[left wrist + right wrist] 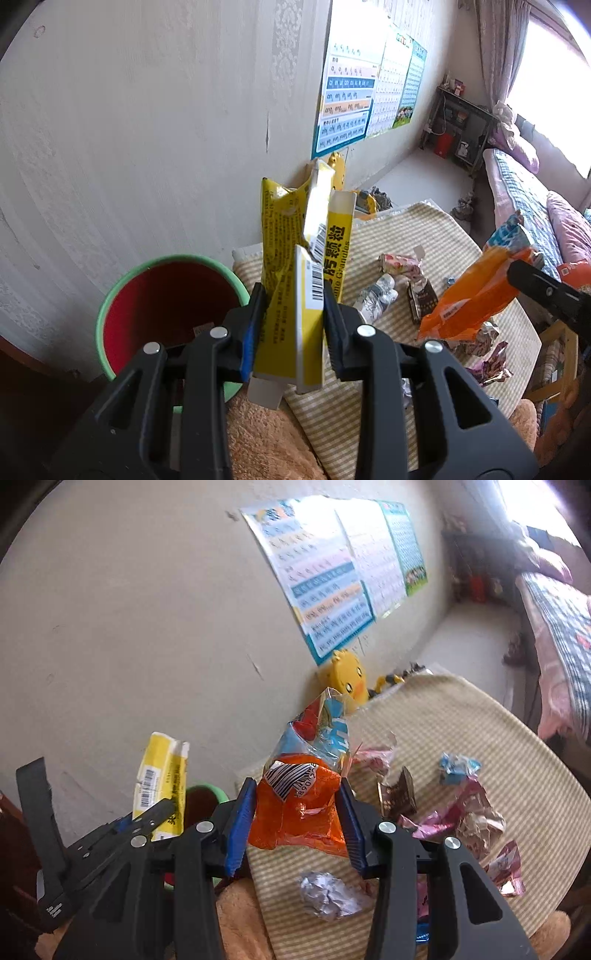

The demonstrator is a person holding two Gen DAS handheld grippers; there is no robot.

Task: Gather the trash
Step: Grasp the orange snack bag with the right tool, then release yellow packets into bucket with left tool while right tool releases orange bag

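Observation:
My left gripper [293,308] is shut on a torn yellow medicine box [295,266], which stands upright above the table's near edge, just right of a red bin with a green rim [110,295]. My right gripper [297,818] is shut on a crumpled orange and blue snack bag [306,786], lifted above the striped tablecloth [461,720]. From the left wrist view the orange bag [469,295] hangs at the right in the right gripper's finger [546,291]. In the right wrist view the left gripper [147,819], the yellow box [162,779] and the bin's rim [210,790] show at the left.
Loose wrappers lie on the cloth: a crushed clear bottle [376,295], a brown wrapper [399,794], pink wrappers [465,812], a blue one [456,768] and a foil ball [328,893]. A yellow duck toy [349,679] leans on the postered wall. A bed [535,206] stands at the right.

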